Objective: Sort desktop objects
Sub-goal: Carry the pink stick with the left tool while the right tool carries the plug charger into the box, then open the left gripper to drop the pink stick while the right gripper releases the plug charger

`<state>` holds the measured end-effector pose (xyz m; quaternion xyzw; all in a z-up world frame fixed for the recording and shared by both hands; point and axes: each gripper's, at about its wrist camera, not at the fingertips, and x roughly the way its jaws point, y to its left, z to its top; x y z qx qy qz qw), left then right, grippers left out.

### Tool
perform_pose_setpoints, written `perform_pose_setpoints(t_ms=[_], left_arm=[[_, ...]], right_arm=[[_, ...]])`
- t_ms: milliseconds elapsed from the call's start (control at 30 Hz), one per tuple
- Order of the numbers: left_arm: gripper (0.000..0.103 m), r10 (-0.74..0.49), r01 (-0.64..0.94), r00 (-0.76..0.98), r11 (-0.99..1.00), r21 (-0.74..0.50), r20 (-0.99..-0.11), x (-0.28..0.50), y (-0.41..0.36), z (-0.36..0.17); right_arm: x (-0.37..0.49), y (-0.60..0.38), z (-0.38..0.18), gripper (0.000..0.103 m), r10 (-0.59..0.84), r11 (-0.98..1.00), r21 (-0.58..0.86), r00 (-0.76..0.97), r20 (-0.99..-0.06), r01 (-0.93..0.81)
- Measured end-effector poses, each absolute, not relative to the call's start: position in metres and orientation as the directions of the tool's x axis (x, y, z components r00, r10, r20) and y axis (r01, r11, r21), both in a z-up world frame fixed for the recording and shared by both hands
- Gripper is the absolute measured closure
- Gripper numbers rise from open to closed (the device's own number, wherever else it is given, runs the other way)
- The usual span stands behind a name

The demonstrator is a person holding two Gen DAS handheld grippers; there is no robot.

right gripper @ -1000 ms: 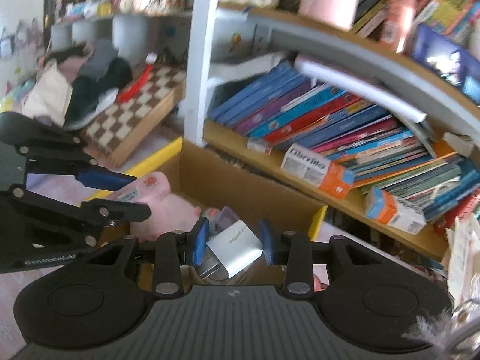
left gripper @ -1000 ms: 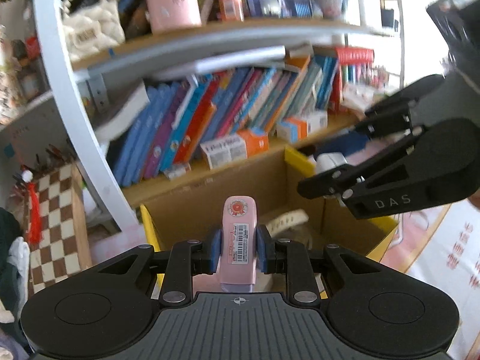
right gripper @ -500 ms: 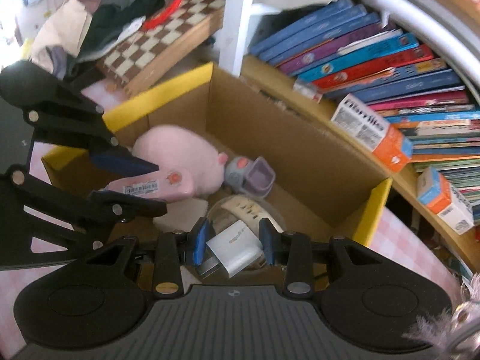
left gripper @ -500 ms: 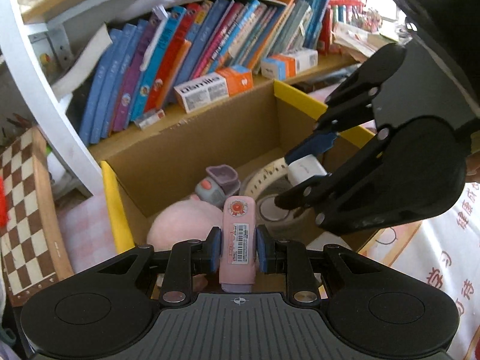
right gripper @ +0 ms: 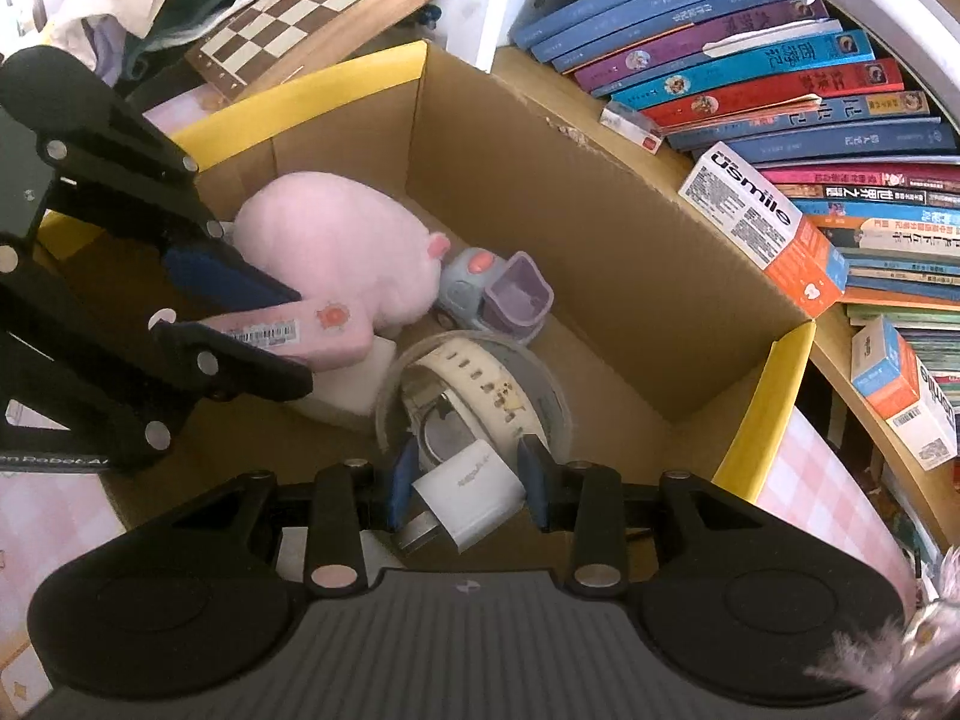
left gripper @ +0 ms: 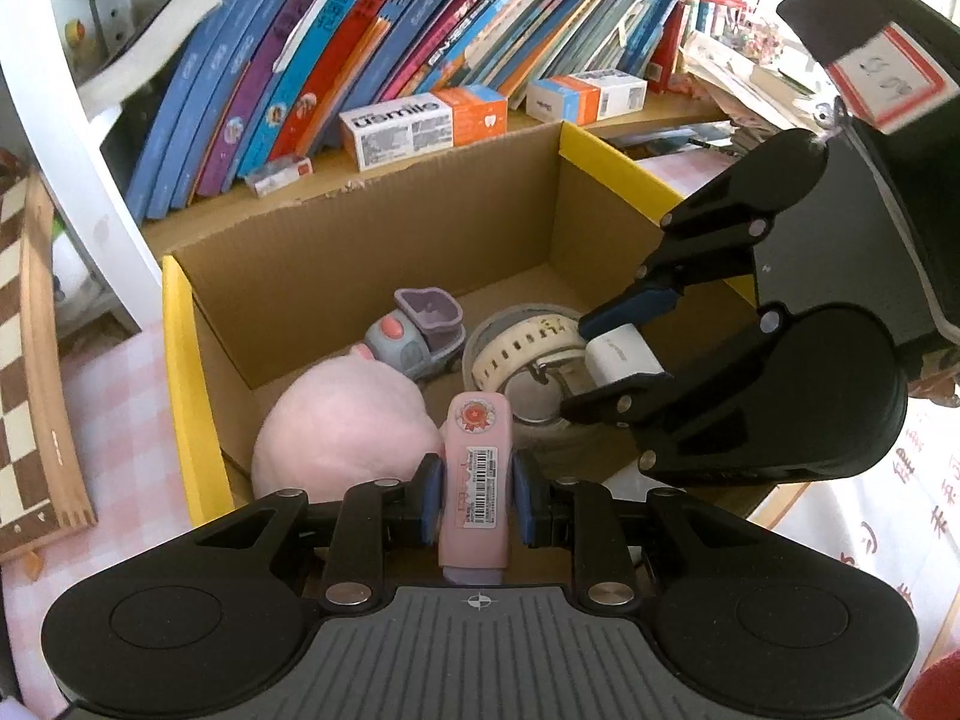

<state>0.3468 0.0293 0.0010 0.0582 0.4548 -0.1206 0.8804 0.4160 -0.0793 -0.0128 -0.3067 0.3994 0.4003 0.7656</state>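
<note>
- Left gripper [left gripper: 474, 495] tilted steeply down over the near edge of the box [left gripper: 384, 252]; jaws narrow, clamped on a pink case [left gripper: 475, 468] with a barcode label, case standing upright between the pads.
- In the right wrist view the left gripper [right gripper: 240, 324] comes in from the left, case [right gripper: 300, 330] lying level, tip over the pink plush [right gripper: 336, 246].
- Right gripper [right gripper: 468, 489] also pitched steeply down, over the near right part of the box [right gripper: 600, 228]; jaws part closed, gripping a white charger [right gripper: 474, 489], metal plug end sticking out near-left.
- In the left wrist view the right gripper [left gripper: 624, 354] reaches in from the right, charger [left gripper: 624, 354] just above the round tub [left gripper: 528, 372].
- Box: cardboard, yellow rim, open top, on pink checked cloth [left gripper: 108, 396], just in front of the low bookshelf.
- Inside the box: plush at left, small grey-purple toy truck [left gripper: 420, 330] at far middle touching plush, round clear tub with a cream strap [left gripper: 522, 348] coiled in it at right.
- White block [right gripper: 354, 384] under the case tip, beside the tub.
- Shelf behind: leaning books [left gripper: 336, 54], two orange-white cartons [left gripper: 420, 123].
- Chessboard [left gripper: 24, 360] far left.
- Both held things above the box, not touching contents as far as can be seen.
</note>
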Motion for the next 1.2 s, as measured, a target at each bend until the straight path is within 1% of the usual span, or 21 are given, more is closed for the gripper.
perform_pose_setpoints(t_ms=[200,300,333,467,500,533,567,633,667,700,767,833,900,967,1000,1100,1200], left_arm=[[0.080,-0.146,0.252,0.562,0.968,0.000,-0.814,0.347,0.029,0.000],[0.079,-0.128,0.241,0.583,0.970,0.021,-0.802,0.344,0.027,0.001],[0.079,-0.126,0.235,0.589,0.972,0.020,-0.798,0.343,0.028,0.002],[0.076,-0.123,0.226,0.609,0.974,0.022,-0.783,0.338,0.028,0.006],[0.074,-0.122,0.224,0.614,0.974,0.024,-0.780,0.336,0.028,0.008],[0.068,-0.117,0.223,0.619,0.974,0.031,-0.777,0.335,0.028,0.010],[0.065,-0.109,0.218,0.629,0.975,0.041,-0.770,0.332,0.028,0.012],[0.048,-0.090,0.209,0.654,0.976,0.066,-0.751,0.326,0.027,0.017],[0.045,-0.079,0.205,0.669,0.976,0.080,-0.739,0.323,0.026,0.019],[0.043,-0.072,0.200,0.679,0.976,0.089,-0.731,0.320,0.026,0.022],[0.043,-0.059,0.191,0.699,0.976,0.106,-0.713,0.313,0.025,0.027],[0.042,-0.054,0.178,0.716,0.978,0.107,-0.696,0.306,0.026,0.033],[0.041,-0.046,0.164,0.733,0.980,0.111,-0.678,0.299,0.027,0.039],[0.037,-0.040,0.151,0.752,0.982,0.112,-0.658,0.290,0.027,0.045],[0.033,-0.038,0.144,0.762,0.983,0.112,-0.646,0.284,0.028,0.049],[0.028,-0.030,0.121,0.793,0.986,0.110,-0.608,0.265,0.030,0.061],[0.026,-0.021,0.105,0.808,0.989,0.109,-0.589,0.246,0.032,0.068]], right_arm=[[0.418,-0.080,-0.013,0.068,0.367,0.523,-0.132,0.363,-0.857,-0.842],[0.418,-0.082,-0.011,0.064,0.374,0.544,-0.112,0.360,-0.855,-0.832],[0.418,-0.083,-0.011,0.060,0.376,0.551,-0.106,0.359,-0.854,-0.828],[0.414,-0.084,-0.005,0.056,0.383,0.563,-0.102,0.368,-0.847,-0.820],[0.413,-0.085,-0.003,0.055,0.387,0.566,-0.101,0.372,-0.844,-0.818],[0.412,-0.086,0.000,0.052,0.391,0.569,-0.101,0.377,-0.840,-0.816],[0.410,-0.087,0.003,0.051,0.394,0.574,-0.102,0.383,-0.835,-0.813],[0.407,-0.089,0.009,0.047,0.400,0.582,-0.104,0.396,-0.826,-0.806],[0.404,-0.091,0.012,0.045,0.401,0.587,-0.107,0.403,-0.823,-0.802],[0.402,-0.093,0.014,0.043,0.401,0.595,-0.107,0.410,-0.819,-0.796],[0.398,-0.097,0.019,0.040,0.403,0.612,-0.103,0.421,-0.813,-0.784],[0.393,-0.102,0.023,0.033,0.403,0.633,-0.104,0.441,-0.802,-0.767],[0.387,-0.107,0.030,0.030,0.404,0.657,-0.107,0.469,-0.785,-0.746],[0.380,-0.114,0.037,0.026,0.412,0.681,-0.098,0.491,-0.768,-0.726],[0.376,-0.119,0.041,0.022,0.414,0.696,-0.095,0.505,-0.758,-0.712],[0.362,-0.131,0.053,0.020,0.424,0.730,-0.078,0.540,-0.727,-0.679],[0.343,-0.142,0.063,0.019,0.431,0.758,-0.065,0.574,-0.697,-0.648]])
